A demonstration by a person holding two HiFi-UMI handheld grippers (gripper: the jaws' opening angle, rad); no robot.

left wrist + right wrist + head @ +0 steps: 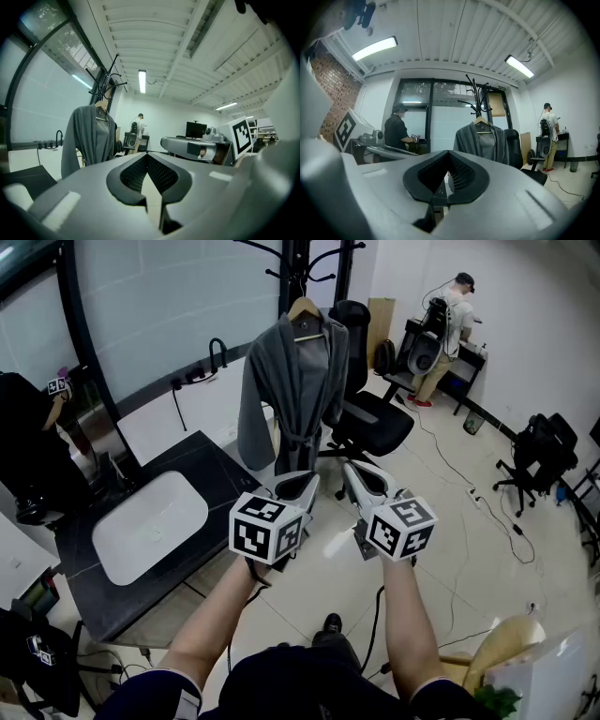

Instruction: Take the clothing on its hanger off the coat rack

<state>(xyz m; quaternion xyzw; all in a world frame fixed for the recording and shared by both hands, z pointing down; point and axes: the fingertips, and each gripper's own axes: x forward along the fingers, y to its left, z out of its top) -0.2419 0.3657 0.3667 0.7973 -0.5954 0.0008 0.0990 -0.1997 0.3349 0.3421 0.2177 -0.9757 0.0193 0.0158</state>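
- The person's two bare forearms reach forward side by side, held roughly level; each hand carries its gripper with the marker cube on top
- The left gripper (pixel 298 486) points toward the grey robe (pixel 295 390); its jaws are closed tip to tip with nothing between them
- The right gripper (pixel 361 479) sits just beside the left one, aimed the same way; its jaws are likewise pressed together and empty
- The robe hangs on a wooden hanger (pixel 304 307) on the black coat rack (pixel 298 263), ahead of both grippers and apart from them; a black office chair (pixel 375 418) stands just behind it
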